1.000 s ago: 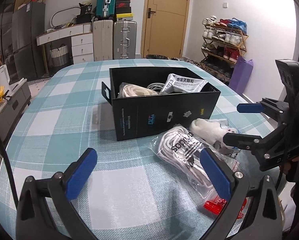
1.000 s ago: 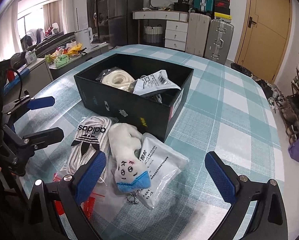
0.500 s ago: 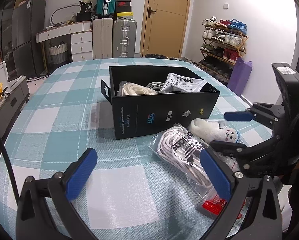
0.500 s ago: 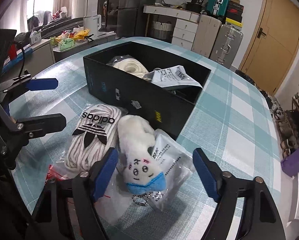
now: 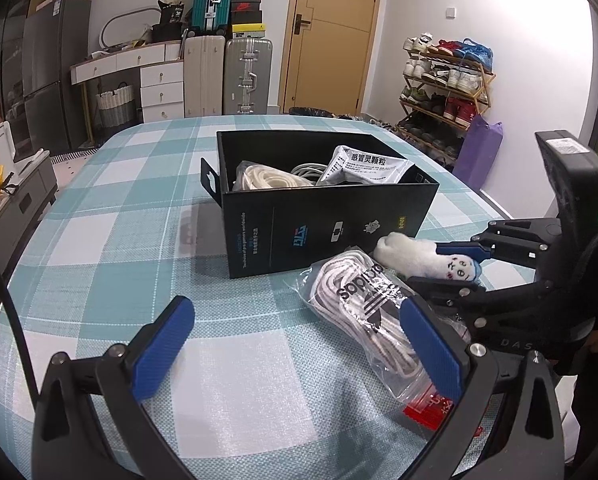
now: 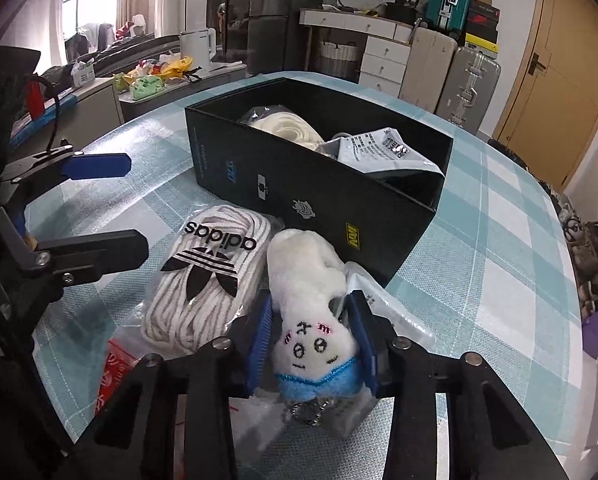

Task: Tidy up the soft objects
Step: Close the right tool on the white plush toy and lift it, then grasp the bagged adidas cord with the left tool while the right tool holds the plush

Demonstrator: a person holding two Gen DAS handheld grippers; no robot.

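Note:
A white plush toy (image 6: 307,280) with a stitched face and a blue collar lies in front of the black box (image 6: 311,184). My right gripper (image 6: 313,336) has its jaws closing on the toy's head, and both blue pads press its sides. From the left wrist view the toy (image 5: 415,256) shows between the right gripper's (image 5: 447,268) fingers. Beside it lies a clear Adidas bag of white laces (image 6: 207,276). My left gripper (image 5: 297,348) stands wide open over bare tablecloth, holding nothing.
The box (image 5: 331,224) holds a bagged coil of white cord (image 5: 267,178) and a grey sachet (image 5: 369,166). A white sachet (image 6: 391,308) lies under the toy. A red-printed bag (image 5: 431,412) sits near the table's edge. Suitcases, drawers and a shoe rack stand behind.
The right gripper came down over the plush toy and its jaws went from wide open to pressed on the toy's head. The left gripper stayed where it was, open.

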